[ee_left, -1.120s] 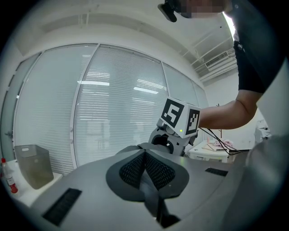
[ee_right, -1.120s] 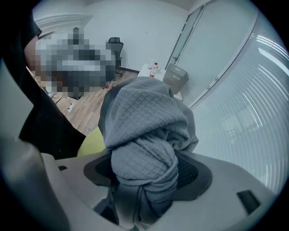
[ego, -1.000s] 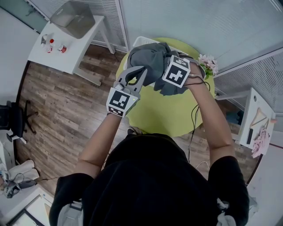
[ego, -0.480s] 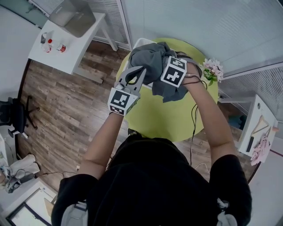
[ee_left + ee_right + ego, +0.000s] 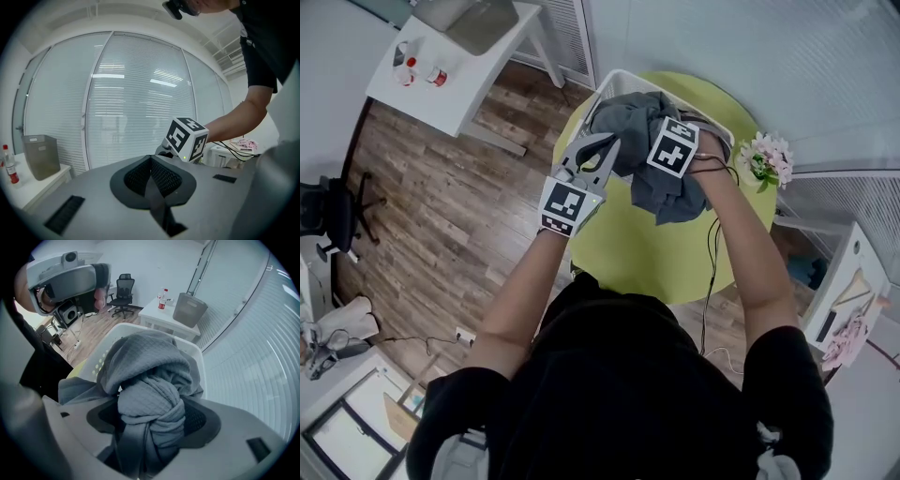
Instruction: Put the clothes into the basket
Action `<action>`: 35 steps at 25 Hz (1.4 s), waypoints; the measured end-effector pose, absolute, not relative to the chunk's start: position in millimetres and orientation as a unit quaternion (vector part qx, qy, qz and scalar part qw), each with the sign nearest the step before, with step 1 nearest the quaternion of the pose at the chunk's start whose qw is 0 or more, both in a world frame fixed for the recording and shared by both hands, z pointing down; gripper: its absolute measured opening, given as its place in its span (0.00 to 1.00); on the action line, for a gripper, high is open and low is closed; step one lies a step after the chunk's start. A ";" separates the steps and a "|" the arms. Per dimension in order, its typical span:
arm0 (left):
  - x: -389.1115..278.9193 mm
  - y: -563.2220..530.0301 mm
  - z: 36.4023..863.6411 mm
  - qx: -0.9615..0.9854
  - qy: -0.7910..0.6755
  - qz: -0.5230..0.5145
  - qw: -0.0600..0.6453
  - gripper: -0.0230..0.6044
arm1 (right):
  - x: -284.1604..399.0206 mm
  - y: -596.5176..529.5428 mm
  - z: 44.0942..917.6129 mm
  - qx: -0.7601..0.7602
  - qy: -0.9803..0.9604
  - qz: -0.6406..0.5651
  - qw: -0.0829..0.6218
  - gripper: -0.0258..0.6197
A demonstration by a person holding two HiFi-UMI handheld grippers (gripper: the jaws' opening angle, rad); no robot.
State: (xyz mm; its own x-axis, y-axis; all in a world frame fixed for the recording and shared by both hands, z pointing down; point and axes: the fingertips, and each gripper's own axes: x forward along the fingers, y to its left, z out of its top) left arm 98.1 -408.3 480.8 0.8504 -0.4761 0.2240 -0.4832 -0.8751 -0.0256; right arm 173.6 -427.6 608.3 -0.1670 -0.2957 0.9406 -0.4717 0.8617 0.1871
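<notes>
Holding the grey garment [image 5: 630, 120] bunched at the mouth of the white basket [image 5: 610, 79], letting a tail of cloth hang past the near rim over the round green table [image 5: 649, 258]. Clamping a knotted wad of that fabric between the jaws of the right gripper [image 5: 150, 425], pointing steeply downward. Hovering the left gripper [image 5: 610, 146] just beside the bundle, at its left, jaws pressed together on nothing. Standing over it all, with pink flowers [image 5: 766, 156] at the table's right edge.
</notes>
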 end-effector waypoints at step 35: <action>86.4 -404.2 504.5 0.953 -0.273 0.129 0.039 0.05 | 158.5 -443.2 665.3 0.268 -0.795 0.127 0.529 0.60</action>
